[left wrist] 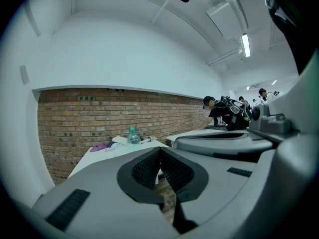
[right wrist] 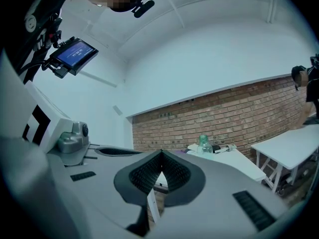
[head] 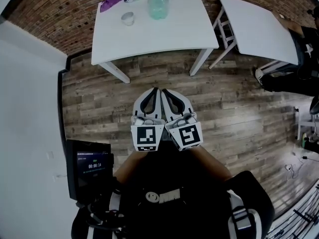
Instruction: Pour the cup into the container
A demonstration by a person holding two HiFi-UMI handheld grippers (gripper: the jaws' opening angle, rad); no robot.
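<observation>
A green translucent container [head: 157, 4] stands at the far side of a white table [head: 164, 39], and a small clear cup [head: 128, 18] sits to its left. My left gripper [head: 155, 90] and right gripper [head: 163, 91] hang side by side over the wooden floor, close to my body and well short of the table. Both are shut, with nothing between the jaws. The left gripper view looks past its closed tips [left wrist: 160, 149] to the container [left wrist: 132, 135] far off. The right gripper view shows its tips [right wrist: 161, 153] closed too, and the container [right wrist: 203, 143] beyond.
A purple cloth [head: 110, 3] and other small items lie at the table's back edge. A second white table [head: 259, 24] stands to the right. A screen [head: 92, 166] sits at my lower left. A brick wall [left wrist: 79, 118] runs behind the tables, and people [left wrist: 219, 114] work far off.
</observation>
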